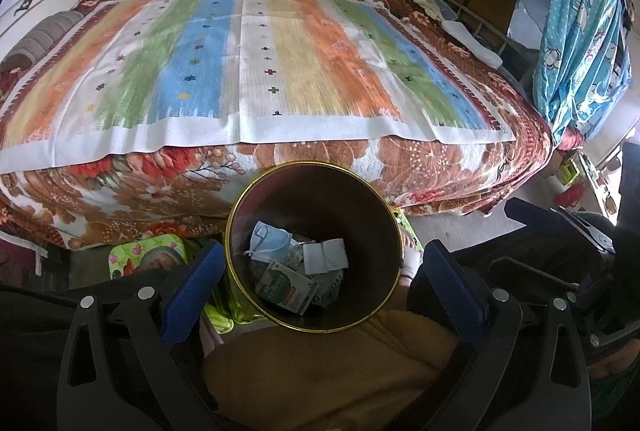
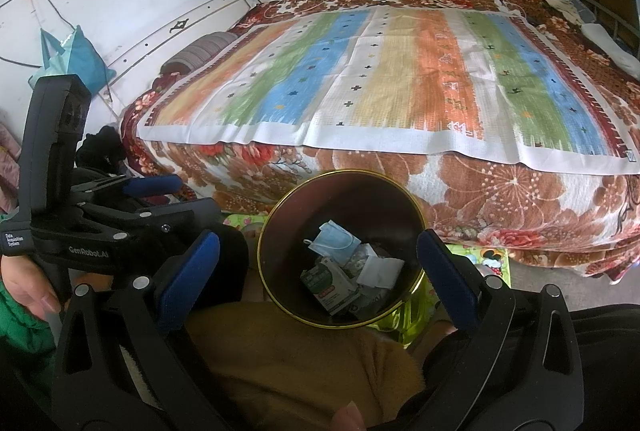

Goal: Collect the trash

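A dark round bin with a gold rim (image 1: 280, 187) (image 2: 304, 187) stands on the floor in front of the bed. Inside lie a blue face mask (image 1: 267, 240) (image 2: 334, 240), a white paper piece (image 1: 325, 256) (image 2: 380, 271) and a green printed packet (image 1: 286, 289) (image 2: 328, 285). My left gripper (image 1: 320, 275) is open and empty above the bin, its blue pads wide apart. My right gripper (image 2: 320, 271) is open and empty above the same bin. The left gripper also shows at the left of the right wrist view (image 2: 160, 199).
A bed (image 1: 256, 63) (image 2: 400, 79) with a striped cloth over a floral blanket fills the view behind the bin. A mustard cloth (image 1: 332, 367) (image 2: 304, 363) lies below the grippers. A blue hanging fabric (image 1: 580, 31) is at the right. A teal bag (image 2: 68, 55) hangs on the left wall.
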{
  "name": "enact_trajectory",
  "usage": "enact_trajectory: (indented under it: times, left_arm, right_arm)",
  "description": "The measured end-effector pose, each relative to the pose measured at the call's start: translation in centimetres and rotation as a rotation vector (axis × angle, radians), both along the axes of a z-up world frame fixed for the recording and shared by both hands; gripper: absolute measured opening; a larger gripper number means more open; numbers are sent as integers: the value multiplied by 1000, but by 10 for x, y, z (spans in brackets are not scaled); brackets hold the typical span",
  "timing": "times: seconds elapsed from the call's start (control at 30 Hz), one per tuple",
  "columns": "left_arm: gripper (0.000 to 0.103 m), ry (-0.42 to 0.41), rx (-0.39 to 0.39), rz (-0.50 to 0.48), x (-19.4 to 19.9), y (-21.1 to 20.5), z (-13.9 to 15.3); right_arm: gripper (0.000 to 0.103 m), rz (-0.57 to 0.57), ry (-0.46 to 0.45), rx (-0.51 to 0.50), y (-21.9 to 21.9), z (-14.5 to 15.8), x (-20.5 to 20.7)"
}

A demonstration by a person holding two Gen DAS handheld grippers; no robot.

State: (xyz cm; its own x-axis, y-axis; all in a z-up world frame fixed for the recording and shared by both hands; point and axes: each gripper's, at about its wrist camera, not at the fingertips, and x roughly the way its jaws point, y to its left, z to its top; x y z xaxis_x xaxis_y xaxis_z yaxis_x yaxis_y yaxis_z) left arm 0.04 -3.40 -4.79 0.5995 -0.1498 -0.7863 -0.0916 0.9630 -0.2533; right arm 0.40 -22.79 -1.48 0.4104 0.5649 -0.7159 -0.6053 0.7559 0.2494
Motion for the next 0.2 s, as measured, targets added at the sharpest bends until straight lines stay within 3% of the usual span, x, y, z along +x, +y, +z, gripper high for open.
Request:
enact_trajectory:
  times: [0.2]
  left_arm:
    - [97,5,-15,-16,2,2,1]
  right_arm:
    - [94,-1,0,0,-1,0,0]
